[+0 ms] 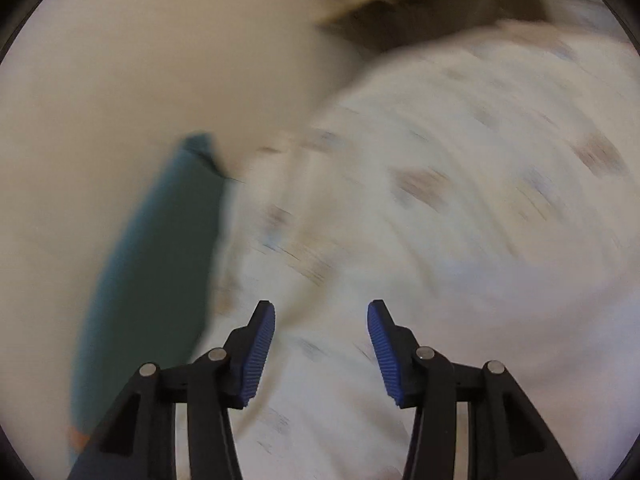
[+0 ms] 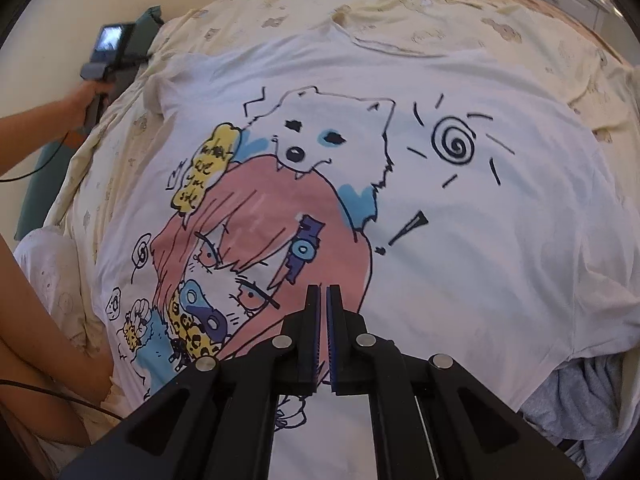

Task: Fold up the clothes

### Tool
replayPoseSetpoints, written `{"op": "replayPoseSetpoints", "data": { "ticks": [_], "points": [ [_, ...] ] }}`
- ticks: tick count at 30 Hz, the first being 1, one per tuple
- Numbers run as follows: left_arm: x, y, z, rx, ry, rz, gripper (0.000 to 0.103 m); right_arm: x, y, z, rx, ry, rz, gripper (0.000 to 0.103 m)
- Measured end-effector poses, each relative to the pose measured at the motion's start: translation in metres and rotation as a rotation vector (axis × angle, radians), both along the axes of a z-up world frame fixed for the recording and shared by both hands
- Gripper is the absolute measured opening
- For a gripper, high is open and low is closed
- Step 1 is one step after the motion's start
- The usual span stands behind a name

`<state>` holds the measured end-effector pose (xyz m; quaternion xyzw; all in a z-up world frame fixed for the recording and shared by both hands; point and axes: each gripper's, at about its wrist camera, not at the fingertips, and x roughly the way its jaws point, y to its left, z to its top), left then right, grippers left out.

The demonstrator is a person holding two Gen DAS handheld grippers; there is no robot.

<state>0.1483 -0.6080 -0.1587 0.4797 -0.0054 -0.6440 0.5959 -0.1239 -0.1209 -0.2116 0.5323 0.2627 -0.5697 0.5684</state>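
White printed T-shirt (image 2: 440, 240) spread flat on yellow bedding (image 2: 280, 16); right gripper (image 2: 323, 300) closed, empty; left gripper (image 1: 321, 316) wide open, empty.

The right wrist view looks steeply down from above the white T-shirt (image 2: 460, 240) spread over the bed (image 2: 400, 12), facing its far edge. The left wrist view sits low and close, blurred, facing pale patterned bedding (image 1: 460, 200) and the wall (image 1: 140, 60). Both share the bedding and the teal edge (image 1: 152, 280).
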Motion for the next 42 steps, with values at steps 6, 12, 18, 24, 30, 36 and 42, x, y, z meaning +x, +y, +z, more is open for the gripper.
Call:
{"op": "replayPoseSetpoints", "data": {
  "ticks": [6,12,18,24,30,36,42],
  "points": [
    [-0.091,0.021,-0.01,0.365,0.29,-0.342,0.049,0.005,-0.004,-0.008,0.016,-0.005,0.017,0.005],
    [-0.21,0.112,-0.052,0.519,0.228,-0.75,0.05,0.004,-0.005,-0.009,0.021,0.003,0.017,0.005],
    [-0.241,0.148,-0.066,0.526,0.226,-0.855,0.0,0.002,0.005,-0.013,0.037,-0.003,0.005,0.005],
    [-0.202,0.224,-0.077,0.585,0.135,-1.106,0.0,0.001,0.011,-0.016,0.039,-0.009,0.008,0.005],
    [-0.179,0.245,-0.102,0.648,0.041,-1.118,0.007,0.004,0.013,-0.014,0.031,-0.004,0.023,0.005],
    [-0.192,0.239,-0.076,0.537,0.089,-1.142,0.03,0.004,0.015,-0.013,0.036,0.001,0.019,0.005],
    [-0.227,0.29,-0.069,0.397,0.006,-1.417,0.036,0.005,0.011,-0.015,0.044,0.001,0.022,0.005]
  ]
}}
